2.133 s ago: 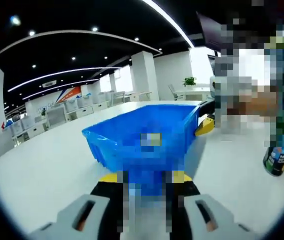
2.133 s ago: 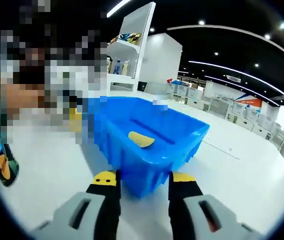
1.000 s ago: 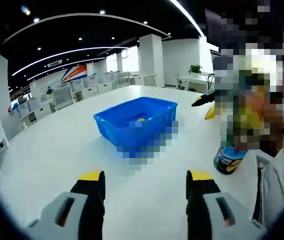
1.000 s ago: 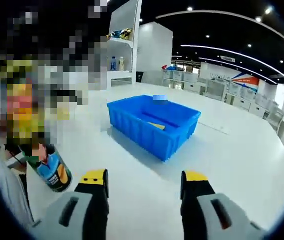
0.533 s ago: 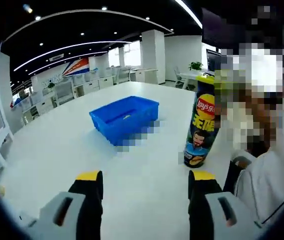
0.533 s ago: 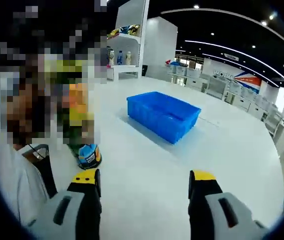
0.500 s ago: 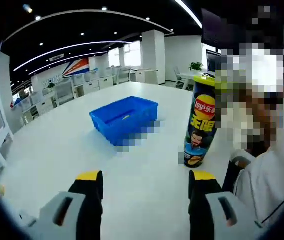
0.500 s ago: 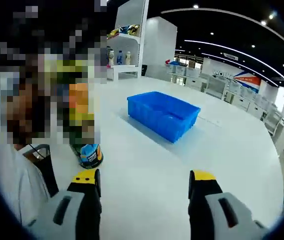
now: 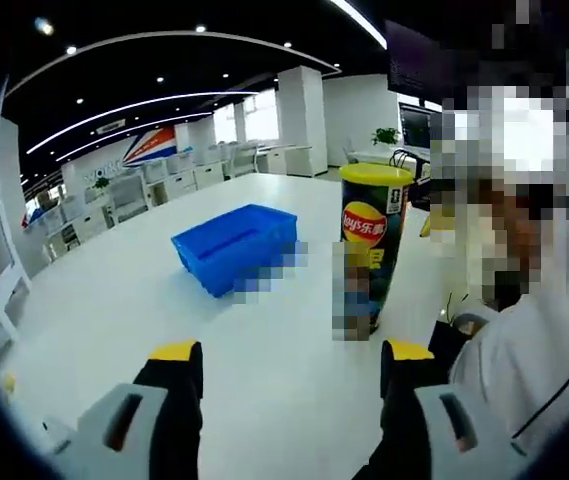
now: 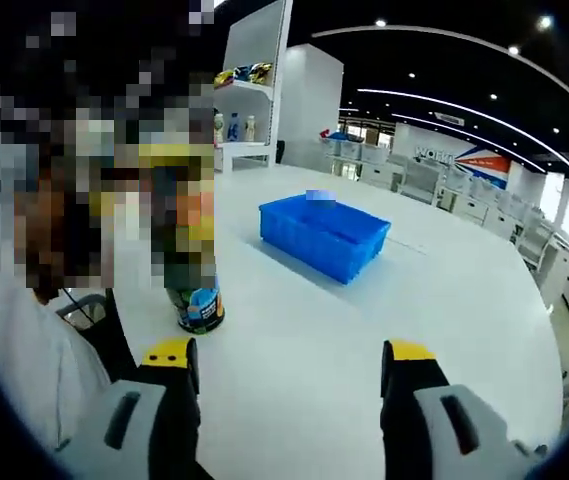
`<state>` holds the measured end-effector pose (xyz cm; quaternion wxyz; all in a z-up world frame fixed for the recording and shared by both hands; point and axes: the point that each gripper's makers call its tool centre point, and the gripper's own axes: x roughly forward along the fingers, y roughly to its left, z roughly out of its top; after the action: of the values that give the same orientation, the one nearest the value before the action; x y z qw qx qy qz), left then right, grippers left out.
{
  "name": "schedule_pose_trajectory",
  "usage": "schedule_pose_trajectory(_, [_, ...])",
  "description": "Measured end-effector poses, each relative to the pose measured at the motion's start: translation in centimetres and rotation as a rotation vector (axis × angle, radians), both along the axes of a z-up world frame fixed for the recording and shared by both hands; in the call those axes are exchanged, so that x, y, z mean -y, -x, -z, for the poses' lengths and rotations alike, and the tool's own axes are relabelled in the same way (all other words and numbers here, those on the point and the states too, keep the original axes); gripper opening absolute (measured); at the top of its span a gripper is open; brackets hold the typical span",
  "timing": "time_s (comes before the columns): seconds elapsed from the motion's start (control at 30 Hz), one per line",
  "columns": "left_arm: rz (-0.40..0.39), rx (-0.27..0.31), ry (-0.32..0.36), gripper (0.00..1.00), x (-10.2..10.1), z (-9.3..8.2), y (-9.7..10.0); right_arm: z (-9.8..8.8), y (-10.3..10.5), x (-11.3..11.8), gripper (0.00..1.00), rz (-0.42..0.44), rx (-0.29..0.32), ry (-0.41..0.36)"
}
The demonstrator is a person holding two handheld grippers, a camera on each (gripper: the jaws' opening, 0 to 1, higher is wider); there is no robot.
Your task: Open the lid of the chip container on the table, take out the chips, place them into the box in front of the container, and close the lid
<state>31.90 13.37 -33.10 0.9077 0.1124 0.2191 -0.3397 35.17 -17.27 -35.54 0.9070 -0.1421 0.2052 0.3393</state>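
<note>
A tall green chip can with a yellow lid stands upright on the white table; its lower part also appears in the right gripper view. A blue box sits on the table beyond the can. My left gripper is open and empty, low over the table, short of the can and to its left. My right gripper is open and empty too, with the can ahead on its left.
A person in a white top sits close behind the can. White shelving with bottles stands past the table. Desks and chairs fill the far room. The table edge runs at the right.
Both cameras have pulled back from the blue box, which now looks smaller and farther. The chip can has come into fuller view. Both grippers stay open.
</note>
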Motion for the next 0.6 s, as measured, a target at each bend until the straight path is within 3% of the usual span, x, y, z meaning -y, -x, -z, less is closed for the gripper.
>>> schedule_pose_trajectory(0.07, [-0.006, 0.0, 0.005, 0.73, 0.0, 0.0, -0.1, 0.2, -0.2, 0.1, 0.74, 0.004, -0.002, 0.012])
schedule_pose_trajectory(0.23, [0.004, 0.007, 0.108, 0.78, 0.6, -1.2, -0.2, 0.2, -0.1, -0.4, 0.72, 0.0, -0.005, -0.003])
schedule_pose_trajectory(0.37, [-0.025, 0.014, 0.048, 0.79, 0.1, -0.4, -0.5, 0.5, -0.1, -0.4, 0.72, 0.011, -0.011, -0.005])
schedule_pose_trajectory(0.6, [-0.029, 0.01, 0.022, 0.81, 0.2, 0.4, -0.6, 0.6, 0.0, -0.6, 0.72, 0.011, -0.015, -0.006])
